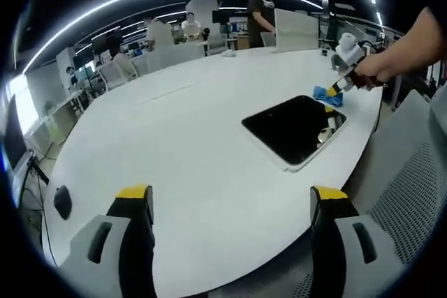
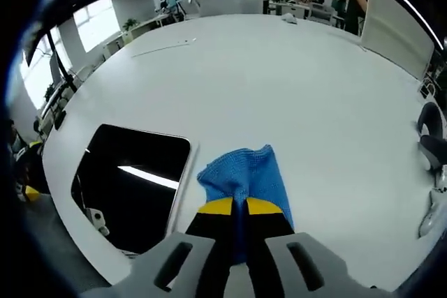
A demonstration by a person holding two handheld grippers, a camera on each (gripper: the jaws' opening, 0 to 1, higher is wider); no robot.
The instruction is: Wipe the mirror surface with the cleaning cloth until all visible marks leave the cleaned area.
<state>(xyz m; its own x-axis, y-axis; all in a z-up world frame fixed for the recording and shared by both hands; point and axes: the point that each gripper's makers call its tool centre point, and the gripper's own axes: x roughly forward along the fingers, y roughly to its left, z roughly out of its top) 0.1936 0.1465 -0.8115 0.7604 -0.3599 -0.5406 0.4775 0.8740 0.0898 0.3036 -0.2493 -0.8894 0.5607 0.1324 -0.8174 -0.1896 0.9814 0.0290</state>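
Beside mirror [image 2: 129, 186], right tool [image 2: 239, 206] pinches cloth [image 2: 244, 176], pointing forward.

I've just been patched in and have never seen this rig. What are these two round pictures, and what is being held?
There is no robot: a person holds a pair of tongs in each hand, each carrying a fisheye camera. The left gripper view looks along the left tongs, open and empty, across a white table. On it lies the mirror, dark and rectangular. Beyond it, the person's hand holds the right tongs. The right gripper view looks along those right tongs, shut on a blue cleaning cloth resting on the table beside the mirror, not yet on the glass.
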